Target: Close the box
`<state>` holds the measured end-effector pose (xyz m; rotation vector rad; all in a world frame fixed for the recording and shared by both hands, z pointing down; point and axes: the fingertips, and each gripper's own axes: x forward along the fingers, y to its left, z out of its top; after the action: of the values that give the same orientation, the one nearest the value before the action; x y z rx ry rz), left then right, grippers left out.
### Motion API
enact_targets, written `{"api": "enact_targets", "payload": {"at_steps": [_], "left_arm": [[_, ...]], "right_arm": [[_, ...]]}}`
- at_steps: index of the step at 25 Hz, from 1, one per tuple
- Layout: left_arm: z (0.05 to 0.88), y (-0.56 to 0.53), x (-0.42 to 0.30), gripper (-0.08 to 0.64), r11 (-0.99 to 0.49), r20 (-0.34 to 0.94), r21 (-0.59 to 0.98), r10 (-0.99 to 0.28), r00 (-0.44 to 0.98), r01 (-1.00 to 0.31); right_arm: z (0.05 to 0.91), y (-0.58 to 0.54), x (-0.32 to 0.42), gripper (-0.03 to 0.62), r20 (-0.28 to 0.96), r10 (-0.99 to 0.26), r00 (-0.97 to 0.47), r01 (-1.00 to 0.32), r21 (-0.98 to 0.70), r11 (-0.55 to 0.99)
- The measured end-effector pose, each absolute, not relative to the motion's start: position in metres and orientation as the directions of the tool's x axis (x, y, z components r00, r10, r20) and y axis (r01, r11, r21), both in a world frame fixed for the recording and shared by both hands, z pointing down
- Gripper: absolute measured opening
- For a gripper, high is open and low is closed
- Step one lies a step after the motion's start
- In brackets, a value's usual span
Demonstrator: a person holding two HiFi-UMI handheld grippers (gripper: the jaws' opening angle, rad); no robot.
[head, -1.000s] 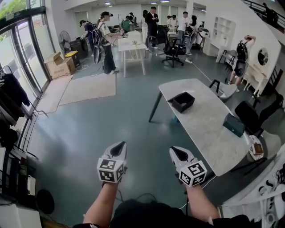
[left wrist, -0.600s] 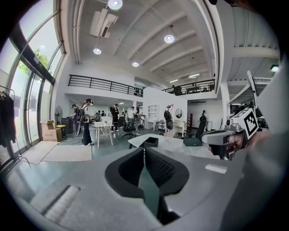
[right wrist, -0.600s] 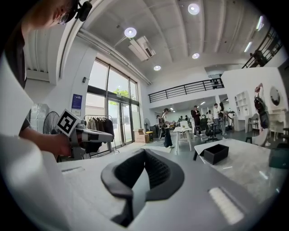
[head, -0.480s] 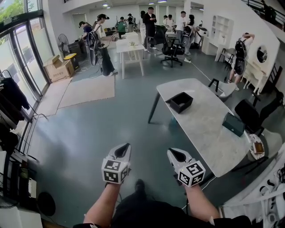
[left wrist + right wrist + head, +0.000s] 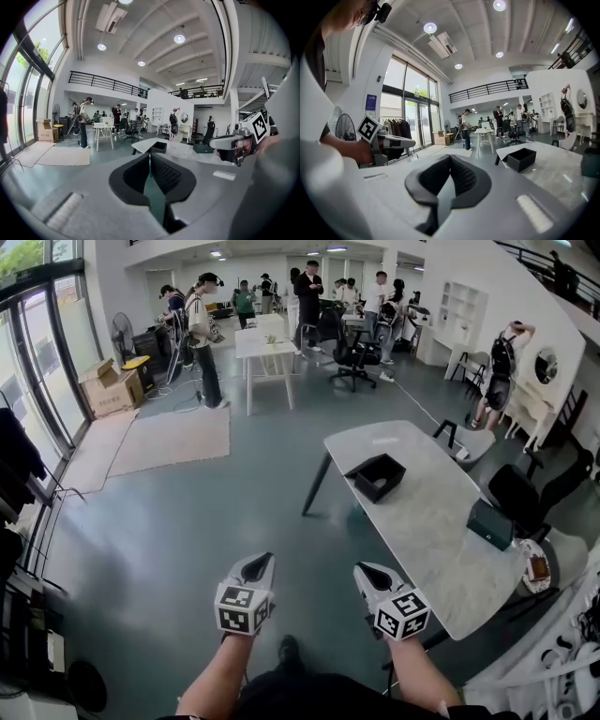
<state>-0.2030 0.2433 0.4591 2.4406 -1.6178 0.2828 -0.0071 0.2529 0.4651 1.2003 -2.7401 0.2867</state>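
Box open, near the far end of the worktop. Left tongs and right tongs both pinched together, empty, off the worktop's near end and well apart from the box. Risk: closed tips may shove the light box off the worktop — it sits close to a side edge.

Small black rectangular box, matte, with low straight walls. Open at the top; dark interior exposed to the head view. Upright on its base on the pale marble-patterned tabletop, near the table's far end and close to its left edge in the head view. Set at an angle to the table's edges, one corner toward the near side. Also visible in the left gripper view and the right gripper view, near the table's corner. Not yet closed.
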Motion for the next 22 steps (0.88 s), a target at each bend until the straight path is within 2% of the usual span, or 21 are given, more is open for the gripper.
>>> {"api": "enact_targets", "payload": {"at_steps": [10,15,22], "left_arm": [[0.458,0.117,-0.24,0.019,-0.443,0.235,0.11,-0.858,0.456,-0.89],[0.451,0.076,-0.256,0.018,-0.479,0.214,0.123,-0.843,0.494,-0.869],[0.446,0.04,-0.263,0.018,-0.482,0.195,0.127,-0.845,0.498,-0.867]], "right_arm": [[0.475,0.138,-0.065,0.002,0.257,-0.708,-0.657,-0.75,-0.126,0.65],[0.46,0.105,-0.083,0.002,0.224,-0.74,-0.634,-0.773,-0.188,0.606],[0.459,0.08,-0.089,0.002,0.225,-0.756,-0.614,-0.789,-0.176,0.588]]}}
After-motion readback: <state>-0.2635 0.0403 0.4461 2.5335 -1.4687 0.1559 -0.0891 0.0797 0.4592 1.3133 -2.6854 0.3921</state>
